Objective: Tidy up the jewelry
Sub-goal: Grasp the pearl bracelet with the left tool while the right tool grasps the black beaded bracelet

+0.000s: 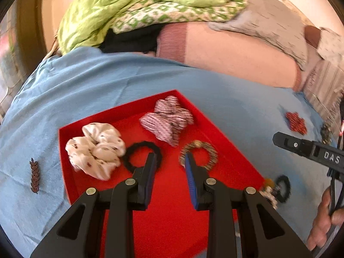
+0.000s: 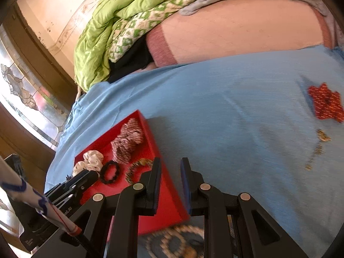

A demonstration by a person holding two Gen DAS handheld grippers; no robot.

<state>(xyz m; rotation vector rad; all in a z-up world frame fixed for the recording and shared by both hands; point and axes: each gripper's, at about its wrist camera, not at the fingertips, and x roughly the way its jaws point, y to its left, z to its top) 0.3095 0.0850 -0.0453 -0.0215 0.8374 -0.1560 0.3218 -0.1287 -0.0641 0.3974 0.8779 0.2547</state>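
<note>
Scrunchies and hair bands lie in the red tray (image 1: 90,122) on the blue cloth (image 1: 107,81). Left gripper (image 1: 169,161) hangs spread and empty above the beaded band (image 1: 211,151). Right gripper (image 2: 171,169), likewise parted, grips nothing beside the tray's edge.

Bright window daylight, slight motion blur, strong fisheye bending at edges.

Tray (image 1: 225,150) — red. Scrunchies: white with dark specks (image 1: 95,150); pink-and-white striped (image 1: 168,119); red with white dashes (image 2: 325,103). Hair tie (image 1: 142,155) — black. Sheet (image 1: 107,86) — light blue. Quilt (image 1: 129,6) — green, patterned.
</note>
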